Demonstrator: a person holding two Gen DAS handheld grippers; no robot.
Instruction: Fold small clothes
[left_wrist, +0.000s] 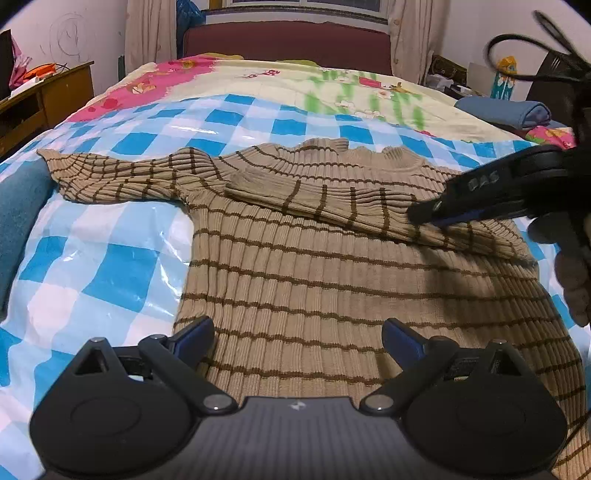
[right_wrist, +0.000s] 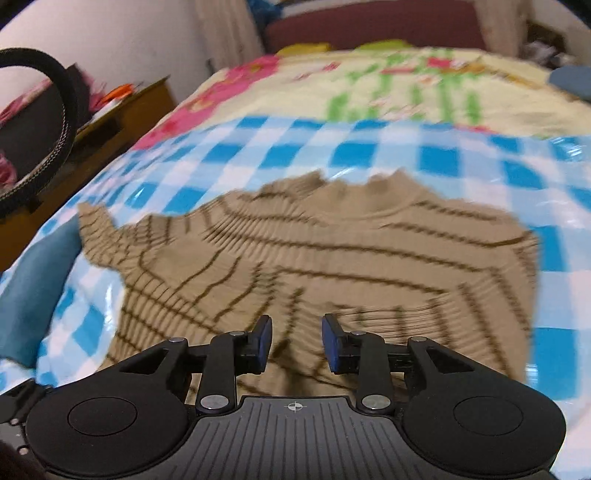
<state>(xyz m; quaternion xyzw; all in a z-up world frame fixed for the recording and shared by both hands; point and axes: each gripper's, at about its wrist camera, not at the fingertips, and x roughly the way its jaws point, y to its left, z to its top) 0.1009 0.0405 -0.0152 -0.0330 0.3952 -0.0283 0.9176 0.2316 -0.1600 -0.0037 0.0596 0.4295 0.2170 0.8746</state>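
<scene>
A tan ribbed sweater with brown stripes (left_wrist: 295, 273) lies flat on a blue-and-white checked sheet (left_wrist: 110, 266). Its right sleeve (left_wrist: 332, 203) is folded across the chest; its left sleeve (left_wrist: 110, 177) stretches out to the left. My left gripper (left_wrist: 297, 339) is open and empty, low over the sweater's lower body. My right gripper (left_wrist: 424, 218) shows in the left wrist view at the folded sleeve's base. In its own blurred view the right gripper (right_wrist: 296, 343) is open just above the sweater (right_wrist: 314, 258), with nothing between the fingers.
The floral bedcover (left_wrist: 295, 88) runs back to a dark red headboard (left_wrist: 288, 40). A wooden cabinet (left_wrist: 40, 99) stands left of the bed. A teal cloth (left_wrist: 18, 206) lies at the left edge. Folded blue clothes (left_wrist: 509, 110) sit at the far right.
</scene>
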